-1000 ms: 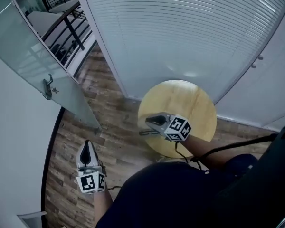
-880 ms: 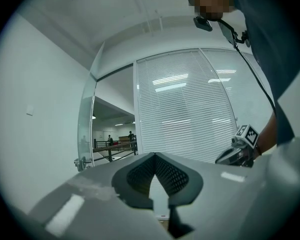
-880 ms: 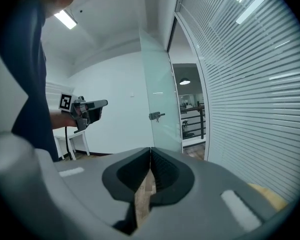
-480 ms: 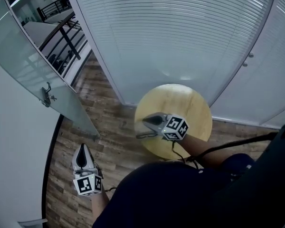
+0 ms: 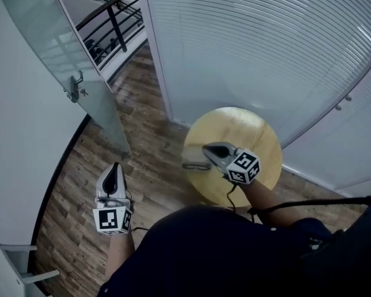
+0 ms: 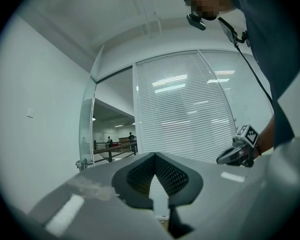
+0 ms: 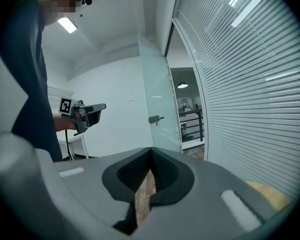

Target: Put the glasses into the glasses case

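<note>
Made out neither glasses nor case in any view. Saw only a thin dark loop (image 5: 195, 166) just under the right gripper (image 5: 206, 148), at the left edge of the table (image 5: 250, 129), too small to name. Lost the table's near edge behind that gripper, its arm and the dark torso; caught just a sliver of it in the right gripper view. Counted two grippers, one round wooden table, one glass door (image 5: 55, 36) with one handle (image 5: 75, 88). Found the right gripper over the table, jaws pressed together on nothing, only floor (image 5: 148, 129) showing through the slot behind the tips. Found the left gripper (image 5: 115, 167) out over the floor, well apart from the table, tips likewise met and empty.
</note>
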Available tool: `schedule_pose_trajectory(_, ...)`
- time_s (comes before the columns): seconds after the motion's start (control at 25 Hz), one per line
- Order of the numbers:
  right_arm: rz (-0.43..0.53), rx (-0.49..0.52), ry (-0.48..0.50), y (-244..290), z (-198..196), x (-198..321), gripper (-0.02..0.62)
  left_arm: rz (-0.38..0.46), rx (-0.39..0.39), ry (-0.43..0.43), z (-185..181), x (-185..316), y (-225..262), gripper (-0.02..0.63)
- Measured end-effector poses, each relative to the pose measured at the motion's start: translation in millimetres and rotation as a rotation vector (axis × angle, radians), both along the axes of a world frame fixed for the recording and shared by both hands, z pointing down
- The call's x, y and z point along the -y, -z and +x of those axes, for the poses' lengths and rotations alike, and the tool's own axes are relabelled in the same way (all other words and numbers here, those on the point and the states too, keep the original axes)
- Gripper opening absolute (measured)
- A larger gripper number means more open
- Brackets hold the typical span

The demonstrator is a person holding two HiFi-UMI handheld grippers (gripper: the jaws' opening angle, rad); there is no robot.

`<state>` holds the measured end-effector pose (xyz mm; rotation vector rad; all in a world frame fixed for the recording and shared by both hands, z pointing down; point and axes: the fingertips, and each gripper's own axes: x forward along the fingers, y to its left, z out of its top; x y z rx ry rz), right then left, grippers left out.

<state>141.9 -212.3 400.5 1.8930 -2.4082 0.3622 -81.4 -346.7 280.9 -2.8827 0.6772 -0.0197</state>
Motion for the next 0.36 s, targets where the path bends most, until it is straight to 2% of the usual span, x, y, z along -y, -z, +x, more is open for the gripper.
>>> schedule_pose_trajectory(0.16,-0.011,0.015,0.001,-5.5,-6.8,-3.0,0.009,-0.002,0.016,0.011,-9.1,-3.1,-1.0,0.003)
schedule_pose_trajectory(0.36,-0.011,-0.01,-0.012,-1.8,3.5,6.5,0.009,-0.001,-0.015,0.005,0.6,9.0,-0.4,0.003)
